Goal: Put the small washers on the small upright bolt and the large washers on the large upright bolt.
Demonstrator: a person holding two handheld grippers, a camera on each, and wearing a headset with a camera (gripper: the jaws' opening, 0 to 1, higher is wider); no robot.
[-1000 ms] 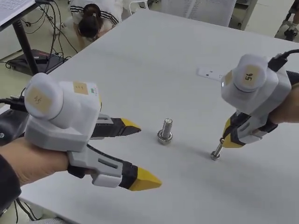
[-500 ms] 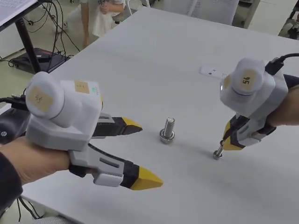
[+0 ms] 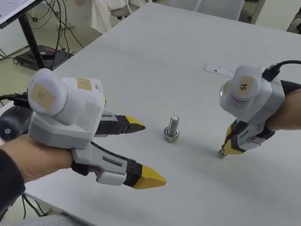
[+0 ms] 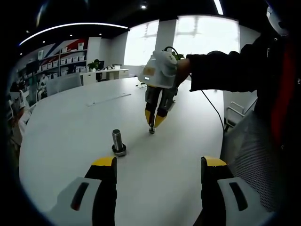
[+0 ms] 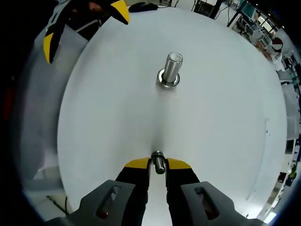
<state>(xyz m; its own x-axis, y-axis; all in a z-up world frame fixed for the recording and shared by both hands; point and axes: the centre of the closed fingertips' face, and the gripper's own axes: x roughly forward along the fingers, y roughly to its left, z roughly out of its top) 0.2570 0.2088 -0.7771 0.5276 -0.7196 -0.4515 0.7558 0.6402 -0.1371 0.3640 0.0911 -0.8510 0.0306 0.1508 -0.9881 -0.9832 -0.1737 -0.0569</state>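
The large bolt [image 3: 172, 128] stands upright mid-table with washers ringing its base; it also appears in the left gripper view [image 4: 118, 142] and the right gripper view [image 5: 171, 68]. To its right, my right gripper [image 3: 227, 149] points down at the table, shut on the small bolt [image 3: 220, 153], whose top shows between the yellow tips [image 5: 157, 163]. My left gripper [image 3: 143, 150] hovers open left of the large bolt, its jaws wide apart [image 4: 159, 162] with nothing between them.
A flat white strip [image 3: 218, 70] lies on the white table [image 3: 155, 61] behind the right gripper. A person [image 3: 103, 14] stands past the far left corner, by a black stand and cables [image 3: 33, 42]. The table's near edge runs under my left hand.
My right gripper has sunk lower over the small bolt, closer to the tabletop. The left gripper has barely moved. The person in the background has stood up and moved off.
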